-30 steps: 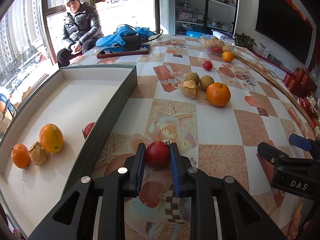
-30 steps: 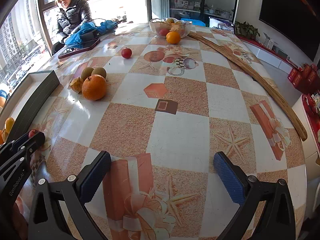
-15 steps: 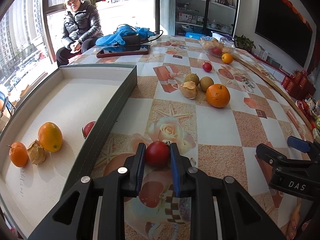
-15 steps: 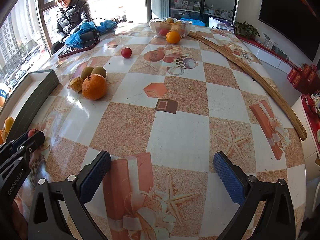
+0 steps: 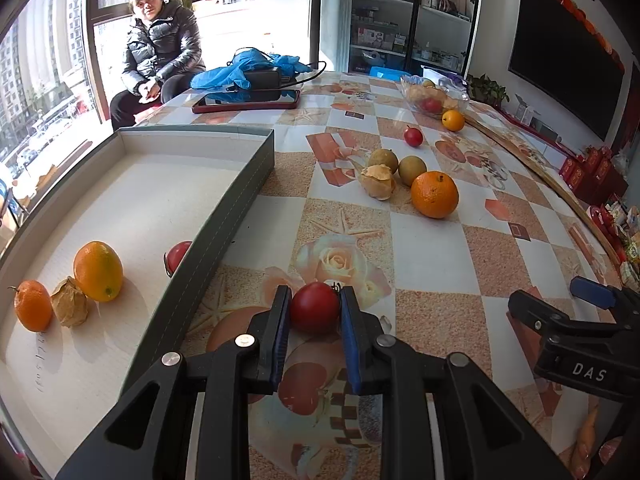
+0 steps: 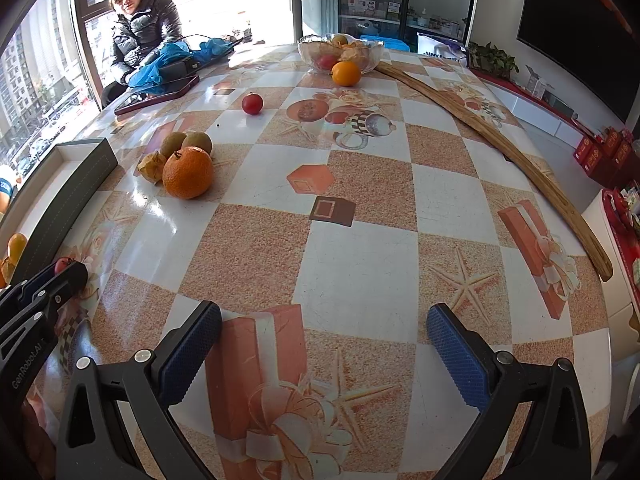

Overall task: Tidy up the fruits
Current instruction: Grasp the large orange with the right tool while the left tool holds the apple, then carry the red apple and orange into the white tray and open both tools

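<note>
My left gripper is shut on a small red tomato, just right of the grey tray. In the tray lie a yellow-orange fruit, a small orange, a husked fruit and a red tomato. On the table beyond lie a big orange, two green-brown fruits, a husked fruit and a red tomato. My right gripper is open and empty over the table, with the big orange far ahead to its left.
A glass bowl of fruit stands at the far side with an orange before it. A long wooden stick lies along the right. A phone and blue cloth lie at the back. A person sits by the window.
The left gripper, still holding the tomato, has shifted very slightly; the tray fruits sit a little lower-left in its view. The right gripper has not moved.
</note>
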